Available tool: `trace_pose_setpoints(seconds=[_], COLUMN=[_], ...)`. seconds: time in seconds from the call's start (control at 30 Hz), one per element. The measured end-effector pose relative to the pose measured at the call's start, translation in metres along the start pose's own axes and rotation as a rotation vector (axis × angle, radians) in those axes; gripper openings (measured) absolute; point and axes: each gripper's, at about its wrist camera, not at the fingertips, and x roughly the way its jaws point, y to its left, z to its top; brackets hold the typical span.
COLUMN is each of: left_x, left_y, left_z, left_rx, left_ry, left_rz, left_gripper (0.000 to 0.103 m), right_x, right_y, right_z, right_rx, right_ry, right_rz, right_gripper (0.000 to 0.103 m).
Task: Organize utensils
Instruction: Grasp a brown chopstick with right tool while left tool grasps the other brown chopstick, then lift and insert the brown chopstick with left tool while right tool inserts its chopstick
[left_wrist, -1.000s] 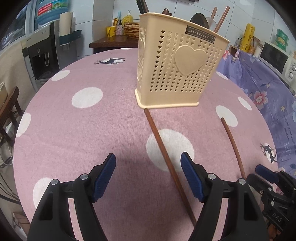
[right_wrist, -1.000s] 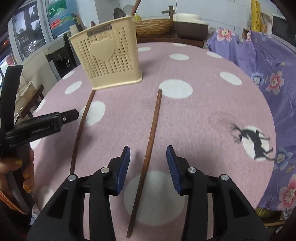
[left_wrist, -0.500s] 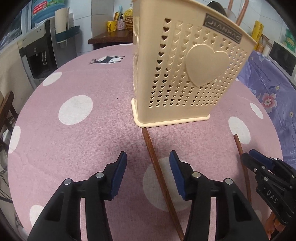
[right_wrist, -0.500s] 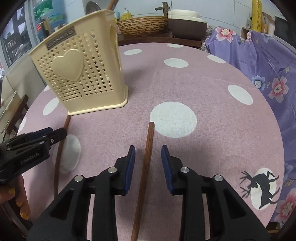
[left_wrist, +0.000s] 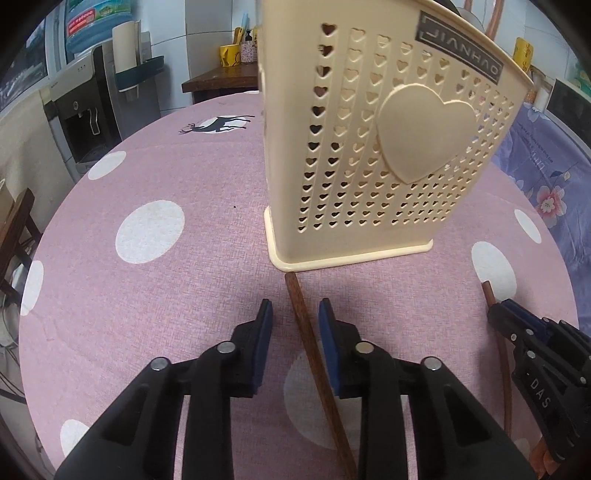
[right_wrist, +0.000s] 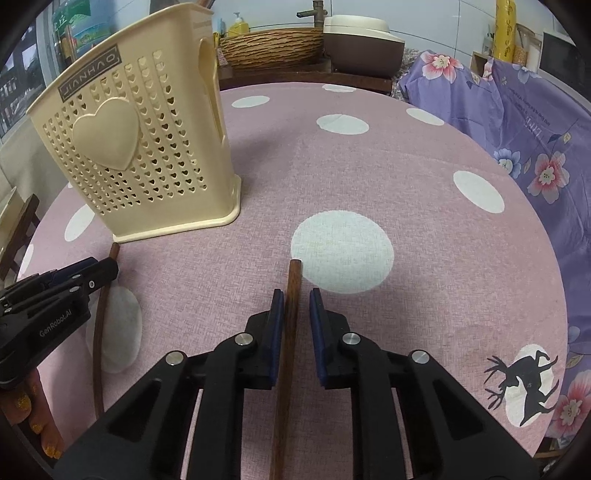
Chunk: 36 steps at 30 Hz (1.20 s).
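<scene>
Left tongs (left_wrist: 291, 314) closing, straddling dark wooden chopstick (left_wrist: 314, 362) below cream perforated plastic holder (left_wrist: 373, 147); pads not pressing. Right tongs (right_wrist: 297, 301) closing around second wooden chopstick (right_wrist: 290, 332), gap remaining, open pink-dotted bench (right_wrist: 424, 206) ahead.

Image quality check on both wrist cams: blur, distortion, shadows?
Left wrist: strong fisheye bowing, dark corner vignette; holder sharp, soft shadow on the tablecloth beneath the left gripper. Right wrist: same distortion, even light, chopstick crisp, no glare.
</scene>
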Motion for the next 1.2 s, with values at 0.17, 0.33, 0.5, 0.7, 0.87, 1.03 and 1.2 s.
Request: trace_pose_setpoints(seconds=[0.17,0.33,0.5,0.7,0.87,1.03,1.2], left_x=[-0.002,-0.004,-0.003,-0.004,-0.022,-0.056,-0.1], left_y=[-0.009,-0.01,-0.005,0.002,0.008,0.017,0.025], left_z=[-0.004,-0.005,-0.003,-0.001,0.002,0.003,0.001], left_rx=[0.032,0.029,0.023,-0.003,-0.029,-0.036,-0.021], left_ry=[-0.004,-0.005,-0.008,-0.02,-0.072,-0.137,-0.218], left_rz=[0.003,0.001,-0.005,-0.044,-0.102,-0.167,-0.221], left_gripper=[0.011,0.011,0.011,0.01,0.008,0.008,0.008], right_x=[0.0,0.0,-0.001,-0.007,-0.031,-0.07,-0.115], right_y=[0.004,0.007,0.004,-0.004,-0.012,-0.019,-0.024], right_z=[0.0,0.0,-0.001,0.0,0.002,0.0,-0.002], right_rx=[-0.027,-0.04,-0.021,0.027,0.063,0.09,0.088], right_ry=[-0.005,-0.006,-0.011,-0.042,-0.106,-0.196,-0.291], right_rz=[-0.011,-0.009,0.01,0.086,0.145,0.203,0.244], right_gripper=[0.013,0.009,0.009,0.008,0.008,0.008,0.008])
